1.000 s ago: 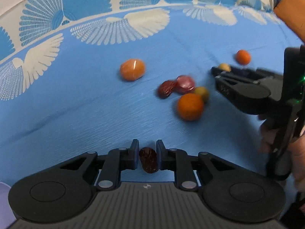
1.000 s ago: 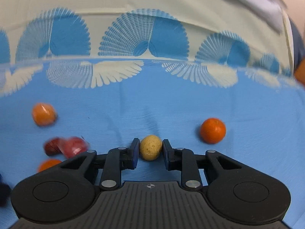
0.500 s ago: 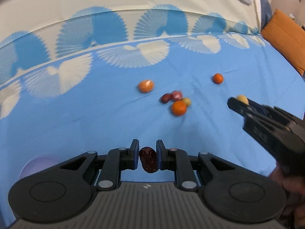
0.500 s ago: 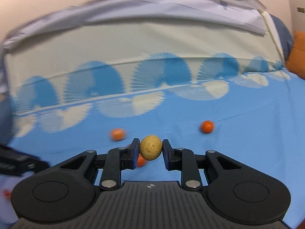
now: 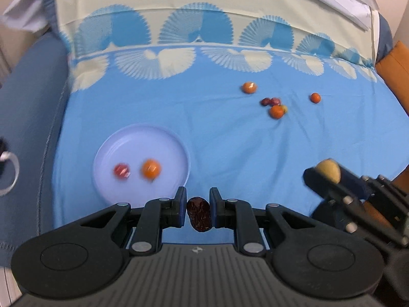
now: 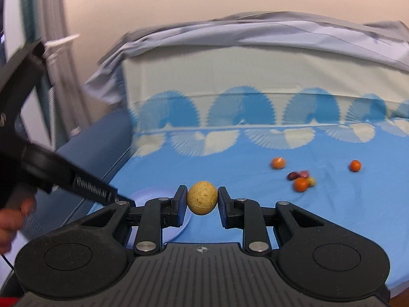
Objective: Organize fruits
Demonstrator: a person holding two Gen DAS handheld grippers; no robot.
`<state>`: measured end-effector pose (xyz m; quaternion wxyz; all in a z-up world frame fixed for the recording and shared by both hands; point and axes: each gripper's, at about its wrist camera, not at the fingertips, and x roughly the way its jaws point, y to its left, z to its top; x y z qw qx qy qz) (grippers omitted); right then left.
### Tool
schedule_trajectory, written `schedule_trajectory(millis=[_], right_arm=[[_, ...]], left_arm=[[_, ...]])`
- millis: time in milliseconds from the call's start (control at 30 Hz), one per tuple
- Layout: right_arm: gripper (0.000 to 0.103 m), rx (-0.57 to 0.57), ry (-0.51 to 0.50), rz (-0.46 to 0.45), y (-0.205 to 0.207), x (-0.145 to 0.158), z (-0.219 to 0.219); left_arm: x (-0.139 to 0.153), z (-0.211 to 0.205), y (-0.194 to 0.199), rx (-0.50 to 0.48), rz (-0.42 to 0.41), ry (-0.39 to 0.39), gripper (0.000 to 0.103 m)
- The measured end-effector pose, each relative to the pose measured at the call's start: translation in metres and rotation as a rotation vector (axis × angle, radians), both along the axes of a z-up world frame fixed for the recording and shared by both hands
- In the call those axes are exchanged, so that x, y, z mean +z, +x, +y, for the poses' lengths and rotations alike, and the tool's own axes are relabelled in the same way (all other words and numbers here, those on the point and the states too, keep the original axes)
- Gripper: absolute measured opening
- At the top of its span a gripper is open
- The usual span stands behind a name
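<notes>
My left gripper (image 5: 198,208) is shut on a dark red wrinkled date (image 5: 199,213), just past the near rim of a pale lilac plate (image 5: 163,138) that holds a red fruit (image 5: 122,171) and an orange one (image 5: 150,168). My right gripper (image 6: 202,204) is shut on a round tan longan (image 6: 202,197); it also shows in the left wrist view, low right, with the longan (image 5: 328,170). Loose fruits lie far off on the blue sheet: two small oranges (image 5: 249,87) (image 5: 315,98) and a cluster (image 5: 274,106) of dates, an orange and a yellowish fruit.
The patterned blue sheet (image 5: 230,153) covers a bed, with a grey quilt (image 6: 255,33) heaped at its head. A dark blue mattress side (image 5: 25,117) runs along the left. An orange cushion (image 5: 396,64) sits at the far right. A hand (image 6: 12,217) holds the left gripper's handle.
Both grippers have lifted and pulled back leftward from the fruit cluster, each still holding its fruit. The plate with two fruits has come into view, and the loose fruits look much smaller.
</notes>
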<state>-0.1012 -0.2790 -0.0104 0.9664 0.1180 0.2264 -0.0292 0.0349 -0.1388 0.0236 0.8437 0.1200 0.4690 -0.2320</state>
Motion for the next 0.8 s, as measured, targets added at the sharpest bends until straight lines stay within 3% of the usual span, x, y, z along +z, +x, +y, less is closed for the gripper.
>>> schedule_trajectory(millis=[133,533,667,800], right_arm=[[0.027,0.046,-0.018,0.052,-0.009,-0.006,0.030],[0.027,0.116,-0.149,0.012,-0.025,0.015,0.077],[0.027,0.111,-0.160,0.019,-0.021,0.016,0.078],[0.027,0.087,-0.081,0.026,0.002,0.016,0.063]], left_arm=[[0.005,0.031,-0.021,0.023,-0.023,-0.005,0.020],[0.017,0.087,-0.050,0.094,-0.076,-0.062,0.018],[0.016,0.095,-0.039,0.122,-0.061,-0.116,0.007],[0.017,0.102,0.000,0.180,-0.093,-0.140,0.005]])
